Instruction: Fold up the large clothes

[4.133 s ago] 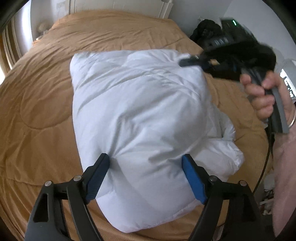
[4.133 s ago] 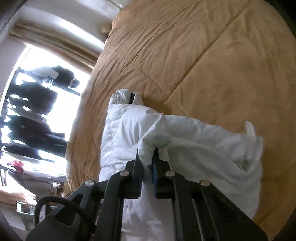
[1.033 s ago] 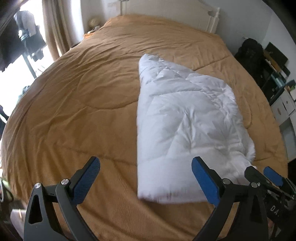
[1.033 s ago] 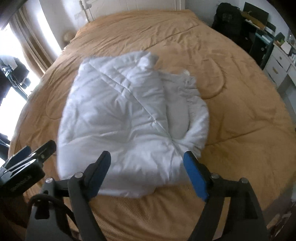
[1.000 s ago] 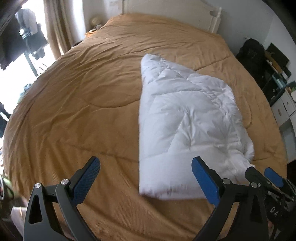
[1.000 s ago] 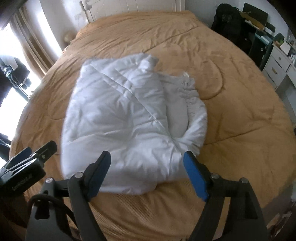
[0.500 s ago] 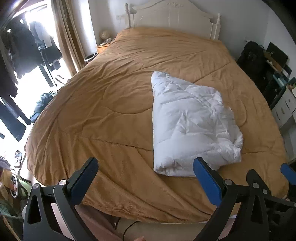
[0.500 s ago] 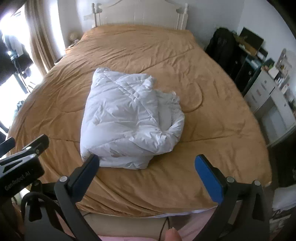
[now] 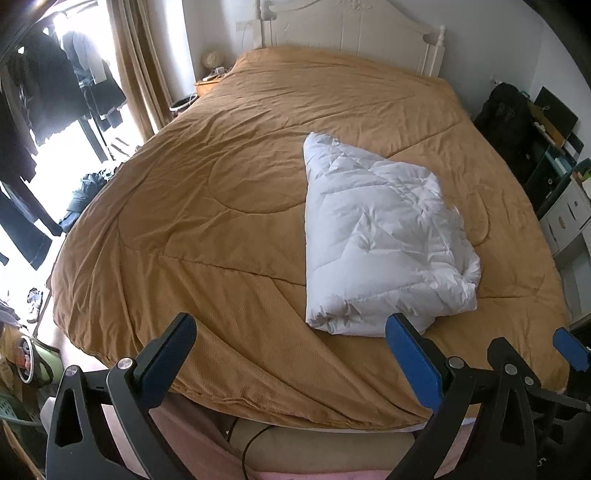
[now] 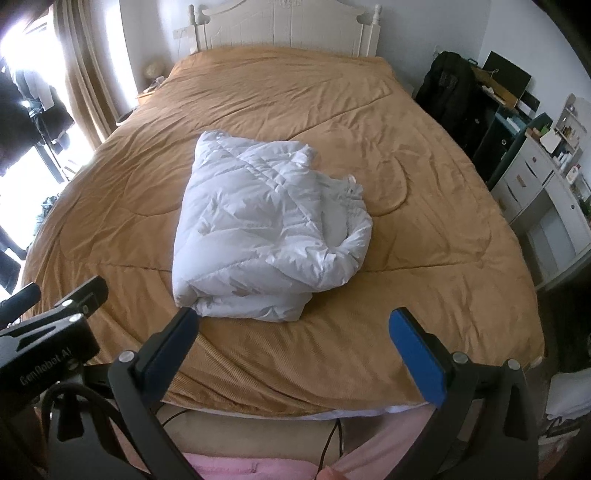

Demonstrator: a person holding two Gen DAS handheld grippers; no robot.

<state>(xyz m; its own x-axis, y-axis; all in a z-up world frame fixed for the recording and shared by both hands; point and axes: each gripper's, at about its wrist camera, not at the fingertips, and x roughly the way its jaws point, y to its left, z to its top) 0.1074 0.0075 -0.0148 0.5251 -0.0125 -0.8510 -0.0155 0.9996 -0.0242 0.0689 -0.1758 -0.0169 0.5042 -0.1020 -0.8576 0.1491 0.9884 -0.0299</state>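
A white puffy quilted garment lies folded into a thick bundle on the tan bedspread, right of the bed's middle. It also shows in the right wrist view, with a rumpled rolled edge on its right side. My left gripper is open and empty, held back beyond the foot of the bed. My right gripper is open and empty, also beyond the foot edge, apart from the garment. The right gripper's blue tip shows at the left wrist view's right edge.
A white headboard stands at the far end. Dark clothes and curtains hang by the bright window on the left. A black bag, shelves and white drawers stand on the right. Cables and pink fabric lie below the bed's foot.
Both grippers have pulled back and up from the bed, so the whole bed now shows. The right gripper let go of the garment earlier. The folded garment has stayed in place.
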